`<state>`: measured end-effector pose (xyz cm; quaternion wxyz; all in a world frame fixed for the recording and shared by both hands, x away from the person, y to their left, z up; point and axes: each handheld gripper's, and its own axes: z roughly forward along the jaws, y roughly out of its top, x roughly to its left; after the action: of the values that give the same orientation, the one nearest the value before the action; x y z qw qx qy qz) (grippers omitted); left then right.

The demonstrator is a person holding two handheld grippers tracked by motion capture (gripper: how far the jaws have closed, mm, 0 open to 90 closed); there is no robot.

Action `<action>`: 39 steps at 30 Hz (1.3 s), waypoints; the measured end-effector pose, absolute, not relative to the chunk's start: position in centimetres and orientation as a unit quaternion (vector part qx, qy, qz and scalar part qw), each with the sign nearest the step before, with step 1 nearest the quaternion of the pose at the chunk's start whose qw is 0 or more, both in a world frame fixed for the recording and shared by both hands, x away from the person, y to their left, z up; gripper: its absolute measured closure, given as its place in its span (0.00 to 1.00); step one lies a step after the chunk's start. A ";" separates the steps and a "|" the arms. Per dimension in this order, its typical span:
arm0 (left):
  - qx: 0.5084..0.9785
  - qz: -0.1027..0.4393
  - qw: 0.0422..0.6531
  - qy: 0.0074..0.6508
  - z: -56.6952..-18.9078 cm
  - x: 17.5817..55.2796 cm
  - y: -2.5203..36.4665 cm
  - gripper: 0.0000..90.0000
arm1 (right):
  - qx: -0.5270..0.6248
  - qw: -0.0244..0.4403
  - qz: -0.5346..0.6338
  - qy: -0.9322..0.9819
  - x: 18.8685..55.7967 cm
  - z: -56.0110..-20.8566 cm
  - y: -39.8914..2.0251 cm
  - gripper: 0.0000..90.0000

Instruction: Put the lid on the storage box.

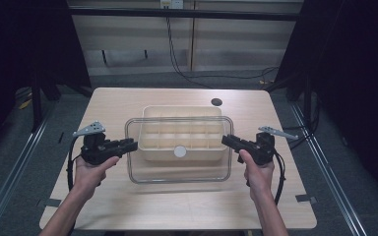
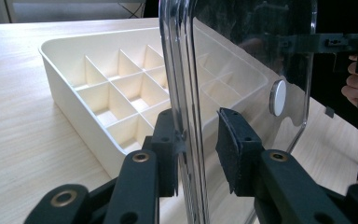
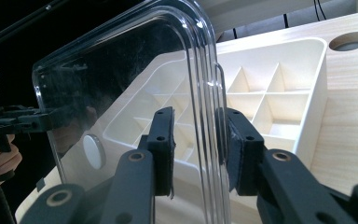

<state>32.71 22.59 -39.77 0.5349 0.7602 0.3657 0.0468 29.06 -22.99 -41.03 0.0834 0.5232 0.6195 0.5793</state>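
A clear plastic lid (image 1: 179, 174) with a round white knob (image 1: 179, 151) hangs level over a cream divided box (image 1: 182, 112), shifted a little toward me. My left gripper (image 1: 134, 144) is shut on the lid's left edge and my right gripper (image 1: 225, 141) on its right edge. In the left gripper view the jaws (image 2: 198, 140) straddle the lid's rim (image 2: 182, 70), with the box (image 2: 65, 88) below. In the right gripper view the jaws (image 3: 198, 135) pinch the opposite rim (image 3: 205, 60) above the box (image 3: 314, 93). The box compartments look bare.
The box stands mid-table on a light wooden tabletop (image 1: 128, 206). A round cable hole (image 1: 216, 102) lies behind the box at the right. Dark curtains and floor rails flank the table, and cables run along the back floor.
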 end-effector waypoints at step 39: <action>0.760 0.061 0.529 0.372 -37.9 36.9 21.9 0.77 | 0.532 0.087 0.580 0.610 33.9 -39.8 -23.3 0.73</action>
<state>36.94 21.89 -37.92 0.5287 0.7603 0.3724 0.0610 33.92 -23.26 -39.79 0.0873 0.5320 0.6102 0.5805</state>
